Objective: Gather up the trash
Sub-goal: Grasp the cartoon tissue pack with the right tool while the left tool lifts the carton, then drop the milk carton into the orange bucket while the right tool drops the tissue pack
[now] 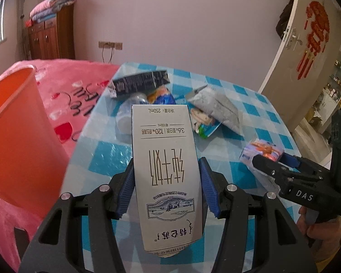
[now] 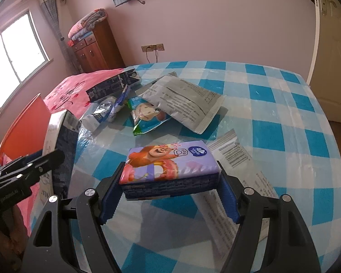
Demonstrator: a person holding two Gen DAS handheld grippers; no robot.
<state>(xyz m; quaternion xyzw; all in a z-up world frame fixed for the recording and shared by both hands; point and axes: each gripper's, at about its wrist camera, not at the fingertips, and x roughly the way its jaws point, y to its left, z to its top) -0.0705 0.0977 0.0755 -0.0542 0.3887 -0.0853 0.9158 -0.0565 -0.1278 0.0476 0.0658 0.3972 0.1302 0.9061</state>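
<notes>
My left claw [image 1: 166, 188] is pinching a milk carton [image 1: 168, 170] across its narrow sides, lifted clear of the counter [image 1: 250, 104] with its base pointing away from me. My right claw [image 2: 170, 186] is clamped on a tissue pack [image 2: 170, 166] by its two short ends, held just above the checked cloth.

I judge the carton light and probably empty; its board walls are stiff enough to take the pads, but they would buckle if I squeezed harder, so the mid-body hold suits it. The tissue pack is soft and wrapped in slick film. It bulges slightly between the pads, and I would keep the grip low on its thick edge so it cannot squirt out.

The orange bin [image 1: 18, 141] stands to my left beside the pink bed [image 1: 79, 84], near the carton. I cannot see into it, so I cannot tell what it holds.

Left on the counter in a loose pile: a dark carton [image 2: 113, 84], a crushed bottle [image 2: 102, 111], a snack bag [image 2: 147, 116], a grey pouch [image 2: 184, 100], and a flat wrapper [image 2: 234, 157] lying just beside the tissue pack.
</notes>
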